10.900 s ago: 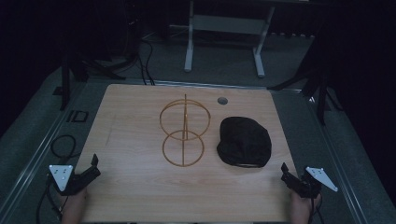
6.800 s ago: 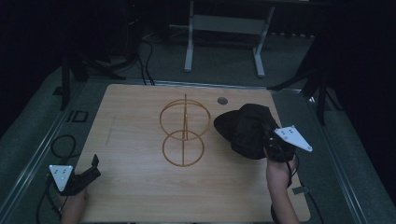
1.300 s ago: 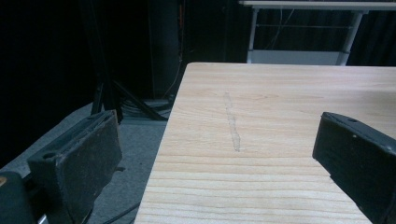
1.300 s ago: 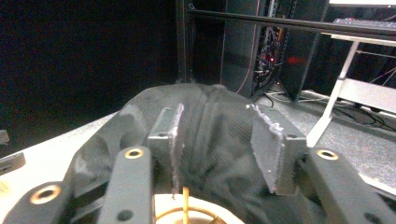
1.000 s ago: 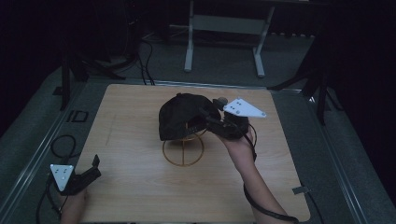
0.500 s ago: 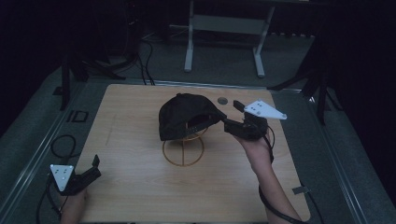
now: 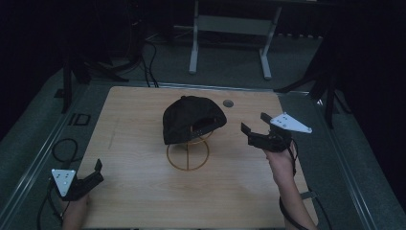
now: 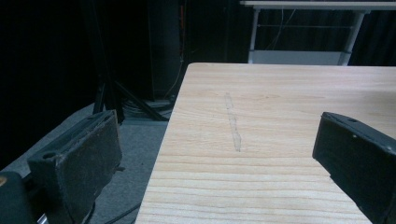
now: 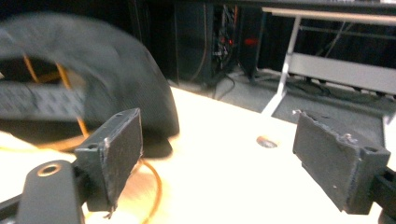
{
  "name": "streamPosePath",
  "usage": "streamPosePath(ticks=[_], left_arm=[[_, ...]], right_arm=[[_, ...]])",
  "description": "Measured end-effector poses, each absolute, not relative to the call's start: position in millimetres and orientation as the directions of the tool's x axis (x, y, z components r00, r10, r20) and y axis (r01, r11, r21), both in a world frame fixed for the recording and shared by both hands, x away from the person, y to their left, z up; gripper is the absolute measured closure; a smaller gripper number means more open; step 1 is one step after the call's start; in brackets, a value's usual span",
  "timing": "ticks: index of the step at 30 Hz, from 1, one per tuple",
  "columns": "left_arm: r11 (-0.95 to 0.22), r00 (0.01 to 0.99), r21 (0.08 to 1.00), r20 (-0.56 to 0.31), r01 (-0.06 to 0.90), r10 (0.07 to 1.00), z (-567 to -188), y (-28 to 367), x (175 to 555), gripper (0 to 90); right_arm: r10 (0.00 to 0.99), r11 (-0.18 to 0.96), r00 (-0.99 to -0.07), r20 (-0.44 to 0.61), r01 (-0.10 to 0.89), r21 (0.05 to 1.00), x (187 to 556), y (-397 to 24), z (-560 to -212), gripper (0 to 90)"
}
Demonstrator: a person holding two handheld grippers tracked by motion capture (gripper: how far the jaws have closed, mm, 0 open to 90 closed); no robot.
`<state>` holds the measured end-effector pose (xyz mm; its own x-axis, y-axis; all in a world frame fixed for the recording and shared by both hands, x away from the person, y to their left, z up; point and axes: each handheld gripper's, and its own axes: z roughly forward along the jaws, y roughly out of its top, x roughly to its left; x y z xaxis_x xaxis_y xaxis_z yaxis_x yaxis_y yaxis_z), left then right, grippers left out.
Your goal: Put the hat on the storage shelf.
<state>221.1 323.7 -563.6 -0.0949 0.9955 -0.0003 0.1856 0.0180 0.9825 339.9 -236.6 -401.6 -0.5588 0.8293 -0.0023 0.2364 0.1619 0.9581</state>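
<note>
A black cap (image 7: 191,117) sits on top of an orange wire stand (image 7: 187,155) at the middle of the wooden table (image 7: 134,201), its back strap facing right. To the right of the cap, apart from it, my right gripper (image 7: 253,123) is open; its jaws have just been opening and nothing is between them. In the right gripper view the blurred cap (image 9: 93,70) and the stand's wire (image 9: 152,186) lie left of that open gripper (image 9: 215,135). My left gripper (image 7: 98,171) rests open at the table's front left corner, and between its jaws (image 8: 224,135) there is only bare wood.
A round hole (image 7: 228,103) is set in the table top behind the cap, also visible as the hole (image 9: 267,141) in the right gripper view. A metal frame (image 7: 230,24) stands beyond the far edge. Cables (image 7: 62,148) lie on the floor at left.
The right gripper has let go of the cap, which stays on the stand, and has drawn back to the right with its jaws wider. The left gripper has not moved.
</note>
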Motion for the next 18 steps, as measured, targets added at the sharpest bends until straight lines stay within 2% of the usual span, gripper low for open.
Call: streamPosePath(ticks=[18], left_arm=[[0.018,-0.096,0.983,0.0,0.185,0.995,-563.6,323.7,221.0,1.8]], right_arm=[[0.914,0.15,-0.406,-0.008,0.319,0.936,335.9,-307.8,-468.9,12.8]])
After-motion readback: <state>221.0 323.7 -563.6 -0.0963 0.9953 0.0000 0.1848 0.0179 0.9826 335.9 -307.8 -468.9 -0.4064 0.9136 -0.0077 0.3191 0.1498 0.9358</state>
